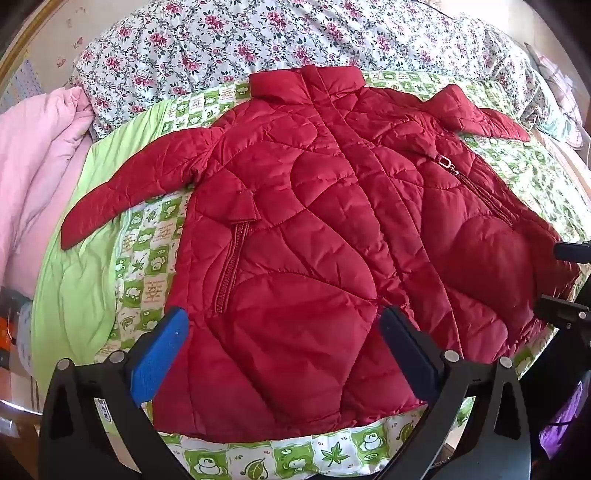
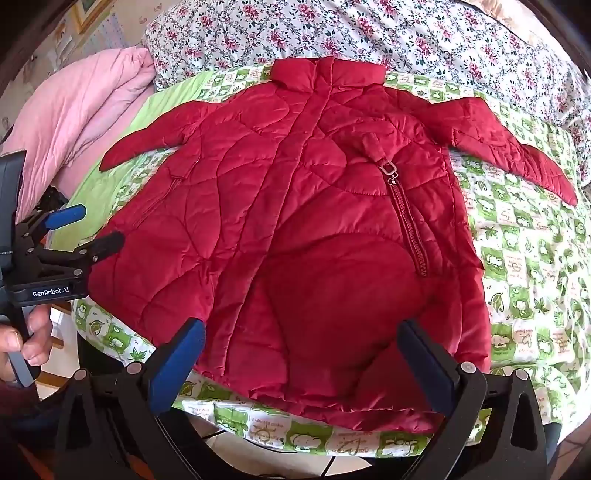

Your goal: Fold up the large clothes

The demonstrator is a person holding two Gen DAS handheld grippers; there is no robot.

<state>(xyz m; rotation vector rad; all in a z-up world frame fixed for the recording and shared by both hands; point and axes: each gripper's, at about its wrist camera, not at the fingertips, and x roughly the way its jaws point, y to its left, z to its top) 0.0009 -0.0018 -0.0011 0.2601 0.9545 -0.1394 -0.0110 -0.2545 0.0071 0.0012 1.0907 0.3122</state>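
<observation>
1. Nearest my lenses sit the tongs themselves: on the left side, my left gripper [image 1: 282, 332] hangs with its fingers spread wide and clamped on nothing, above the hem of the red jacket [image 1: 332, 229].
2. Moving rightward, the jacket lies front-up and zipped on the green patterned quilt [image 1: 332, 454], collar [image 1: 306, 83] toward the floral bedding [image 1: 258, 33], both sleeves splayed outward.
3. Further right, my right gripper [image 2: 301, 354] is likewise spread apart and empty over the hem's other half.
4. At the far left of the bed a pink duvet [image 2: 85, 99] is bunched just beside the left sleeve [image 1: 122, 195].
5. My worry: this padded shell looks slick and springy, so a shallow pinch could slip off, or catch only the top layer and split the fold.
6. Reaching for that left sleeve, I could snag the quilt or the pink duvet too.
</observation>
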